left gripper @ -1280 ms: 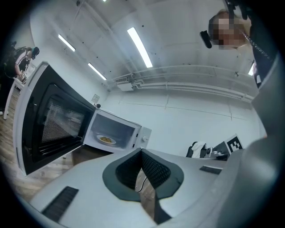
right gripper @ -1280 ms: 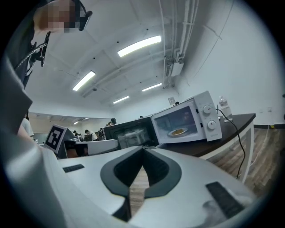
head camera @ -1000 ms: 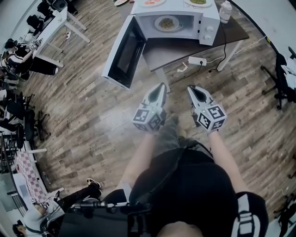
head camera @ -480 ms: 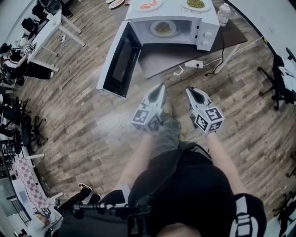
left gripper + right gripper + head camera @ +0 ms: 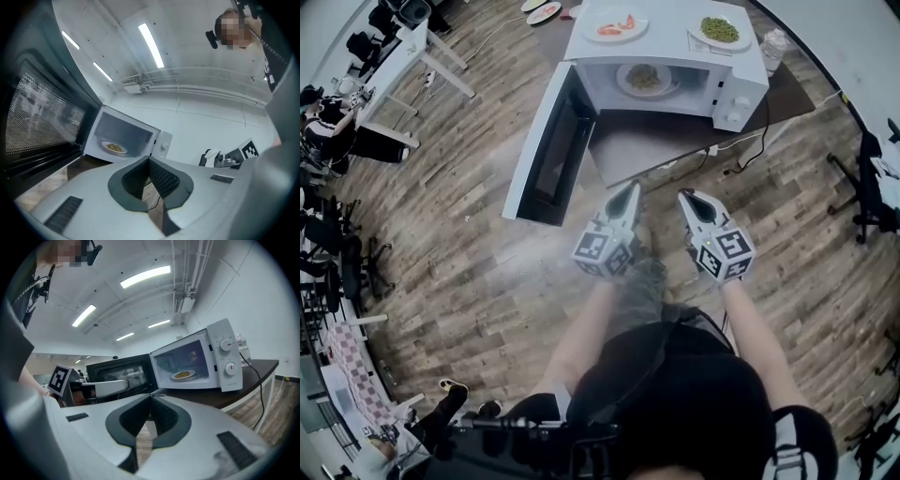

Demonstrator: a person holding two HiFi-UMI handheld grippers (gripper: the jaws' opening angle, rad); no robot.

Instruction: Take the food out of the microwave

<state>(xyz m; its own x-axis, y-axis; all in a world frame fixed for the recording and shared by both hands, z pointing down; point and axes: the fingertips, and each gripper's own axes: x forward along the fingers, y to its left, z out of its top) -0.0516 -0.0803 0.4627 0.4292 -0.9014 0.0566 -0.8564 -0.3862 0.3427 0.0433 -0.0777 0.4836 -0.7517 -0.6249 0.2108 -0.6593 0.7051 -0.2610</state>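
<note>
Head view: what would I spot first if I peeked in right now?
The white microwave at the top, its door wide open, a plate of food inside. A plate of red food and a plate of green food sit on its roof; the shut left tongs and right tongs point at it.

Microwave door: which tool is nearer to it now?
Left. The left tool is close beside the open door's outer edge; the right tool is farther away, on the left tool's other side.

Ceiling strip lights glowing bright, even light falling, fisheye bending edges, dark corners vignetting, foreground blurring.
</note>
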